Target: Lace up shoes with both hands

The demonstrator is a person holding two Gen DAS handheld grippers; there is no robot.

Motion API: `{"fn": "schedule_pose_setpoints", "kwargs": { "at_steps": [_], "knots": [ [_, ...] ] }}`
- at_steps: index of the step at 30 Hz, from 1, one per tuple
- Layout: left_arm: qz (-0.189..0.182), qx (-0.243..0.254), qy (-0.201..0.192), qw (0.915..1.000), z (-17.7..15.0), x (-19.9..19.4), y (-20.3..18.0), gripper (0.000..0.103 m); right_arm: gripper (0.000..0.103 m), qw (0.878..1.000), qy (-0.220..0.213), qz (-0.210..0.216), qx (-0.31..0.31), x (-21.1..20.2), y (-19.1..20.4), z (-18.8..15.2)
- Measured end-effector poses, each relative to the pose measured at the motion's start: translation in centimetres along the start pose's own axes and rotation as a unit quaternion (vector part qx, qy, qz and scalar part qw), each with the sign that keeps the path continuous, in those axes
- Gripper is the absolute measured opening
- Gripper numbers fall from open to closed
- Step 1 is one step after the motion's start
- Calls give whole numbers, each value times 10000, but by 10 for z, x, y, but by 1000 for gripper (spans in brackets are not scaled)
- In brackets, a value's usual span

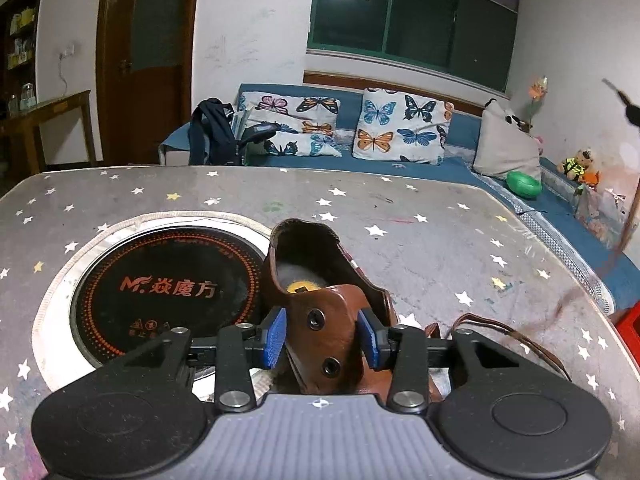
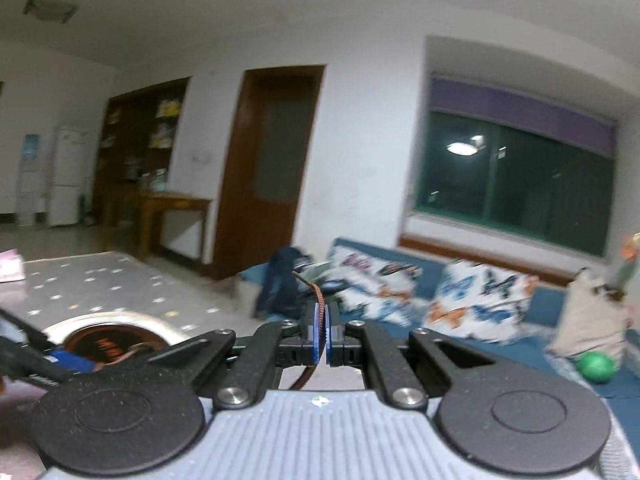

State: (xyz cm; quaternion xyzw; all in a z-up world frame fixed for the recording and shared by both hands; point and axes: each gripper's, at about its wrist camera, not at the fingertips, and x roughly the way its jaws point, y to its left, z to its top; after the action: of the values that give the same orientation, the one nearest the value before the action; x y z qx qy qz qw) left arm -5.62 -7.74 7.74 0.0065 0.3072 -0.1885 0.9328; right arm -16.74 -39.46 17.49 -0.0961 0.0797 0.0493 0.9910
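While the brown shoe [image 1: 320, 320] stands on the star-patterned table [image 1: 420, 220] beside the induction hob [image 1: 160, 288], its eyelet flap is clamped by the left gripper [image 1: 326, 338]. A yellow insole label is seen inside the shoe. The lace [image 2: 319, 300] is pinched in the closed right gripper [image 2: 321, 334].

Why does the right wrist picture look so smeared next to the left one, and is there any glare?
Left wrist view: sharp on the shoe and stove plate, only the lace at right streaks. Right wrist view: sofa cushions and door smear with motion blur, yet the gripper stays crisp. Both: ceiling lamp mirrored in the window, straight edges bowed.
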Motion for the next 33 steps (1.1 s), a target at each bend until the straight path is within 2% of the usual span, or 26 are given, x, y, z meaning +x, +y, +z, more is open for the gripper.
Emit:
{"fn": "schedule_pose_setpoints", "kwargs": {
  "at_steps": [6,8,15,20,28,33],
  "knots": [
    [-20,10,79,10000,2,2,-1,42,2,9980,-226,-573,-124,-11,-21,5],
    [-62,-5,100,9999,3,2,0,38,2,9971,-245,-691,-198,-12,-23,4],
    [-265,-286,226,9990,7,1,11,36,1,9951,-297,-894,-302,-11,-22,-1],
    [-221,-200,253,9992,8,2,5,36,1,9961,-449,-708,-271,-9,-15,8],
    [-246,-254,261,9990,8,2,8,36,1,9869,-1449,-266,-659,-18,14,62],
    [-312,-293,293,9987,10,0,11,34,1,9809,-1725,-67,-895,-21,33,80]
  ]
}}
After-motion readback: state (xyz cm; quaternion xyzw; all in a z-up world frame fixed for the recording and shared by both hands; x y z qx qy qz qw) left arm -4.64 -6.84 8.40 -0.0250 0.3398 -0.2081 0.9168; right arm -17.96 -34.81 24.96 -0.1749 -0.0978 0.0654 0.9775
